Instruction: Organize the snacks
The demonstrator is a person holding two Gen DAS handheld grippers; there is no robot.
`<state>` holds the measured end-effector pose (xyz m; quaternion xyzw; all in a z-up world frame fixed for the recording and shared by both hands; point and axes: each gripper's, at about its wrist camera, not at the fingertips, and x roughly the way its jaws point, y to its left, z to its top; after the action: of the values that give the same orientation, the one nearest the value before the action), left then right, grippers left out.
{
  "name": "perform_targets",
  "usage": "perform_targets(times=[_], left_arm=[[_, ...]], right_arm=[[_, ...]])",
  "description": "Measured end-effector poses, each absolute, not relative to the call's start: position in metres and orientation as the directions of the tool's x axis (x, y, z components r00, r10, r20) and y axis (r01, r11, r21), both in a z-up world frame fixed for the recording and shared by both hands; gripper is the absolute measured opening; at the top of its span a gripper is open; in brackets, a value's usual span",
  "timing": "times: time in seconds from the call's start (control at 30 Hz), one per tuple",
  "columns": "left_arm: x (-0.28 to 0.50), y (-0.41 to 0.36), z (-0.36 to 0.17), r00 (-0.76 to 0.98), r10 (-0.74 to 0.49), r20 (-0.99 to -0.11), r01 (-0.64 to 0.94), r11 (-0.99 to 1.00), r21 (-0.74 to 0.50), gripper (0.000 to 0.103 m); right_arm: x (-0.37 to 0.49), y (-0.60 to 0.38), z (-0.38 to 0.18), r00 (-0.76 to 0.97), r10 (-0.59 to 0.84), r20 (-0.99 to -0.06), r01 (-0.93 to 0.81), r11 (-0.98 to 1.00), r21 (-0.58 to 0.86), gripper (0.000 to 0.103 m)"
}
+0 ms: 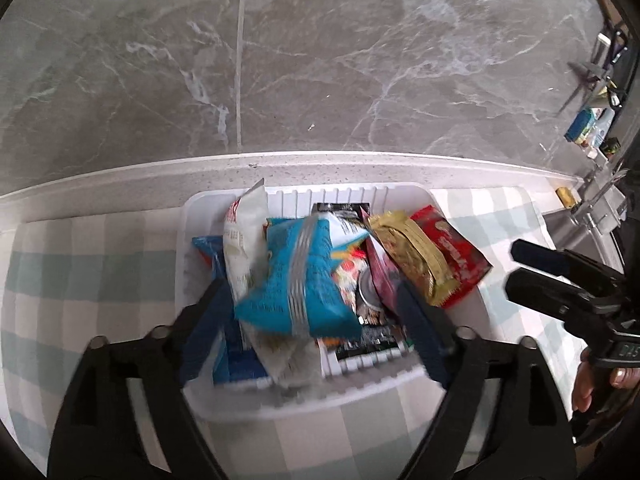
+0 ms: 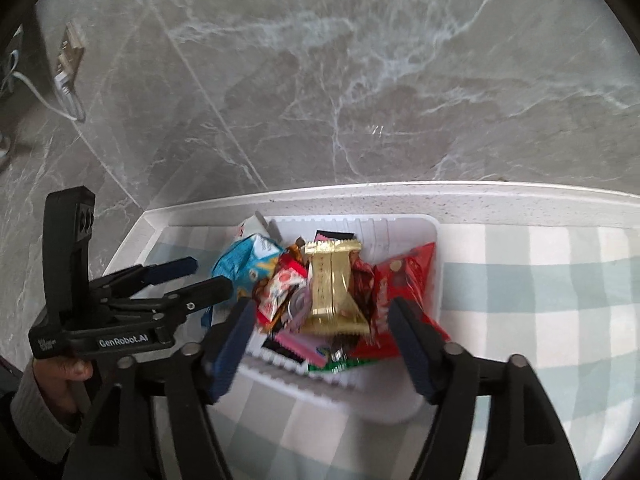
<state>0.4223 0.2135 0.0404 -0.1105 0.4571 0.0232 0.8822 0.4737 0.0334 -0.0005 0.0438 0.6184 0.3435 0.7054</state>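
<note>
So right under us both sets of jaws are spread wide with nothing pinched: our left gripper (image 1: pixel 316 320) hangs over the blue packet (image 1: pixel 298 276), our right gripper (image 2: pixel 320 336) over the gold packet (image 2: pixel 332 284). All the snacks we can see sit in the white bin (image 1: pixel 280 400) on the checked cloth (image 1: pixel 80 280), heaped loose. The worry: the blue packet rides on top and looks tilted, so a nudge from a finger could tip it over the near wall. Further back, the red packet (image 2: pixel 404 280) leans on the right rim and could slide out. The white packet (image 1: pixel 246 232) pokes up by the far wall, easy to snag.
</note>
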Motion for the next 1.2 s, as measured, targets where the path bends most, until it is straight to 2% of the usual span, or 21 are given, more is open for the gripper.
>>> perform_targets(times=[0.07, 0.17, 0.57, 1.2], left_arm=[[0.409, 0.209, 0.047, 0.591, -0.06, -0.804, -0.138, 0.975, -0.174, 0.095], [0.388, 0.2, 0.057, 0.594, -0.037, -0.803, -0.145, 0.978, -0.152, 0.099], [0.312, 0.15, 0.095, 0.627, 0.021, -0.779, -0.109, 0.992, -0.061, 0.102], [0.241, 0.095, 0.124, 0.656, 0.005, -0.755, -0.021, 1.0, -0.013, 0.102]], right_arm=[[0.466, 0.024, 0.012, 0.019, 0.537, -0.844, -0.442, 0.762, 0.474, 0.085], [0.454, 0.009, 0.028, 0.046, 0.526, -0.849, -0.451, 0.769, 0.452, 0.103], [0.392, -0.047, 0.078, 0.144, 0.445, -0.884, -0.468, 0.818, 0.336, 0.103], [0.328, -0.095, 0.12, 0.197, 0.417, -0.887, -0.384, 0.866, 0.322, 0.103]])
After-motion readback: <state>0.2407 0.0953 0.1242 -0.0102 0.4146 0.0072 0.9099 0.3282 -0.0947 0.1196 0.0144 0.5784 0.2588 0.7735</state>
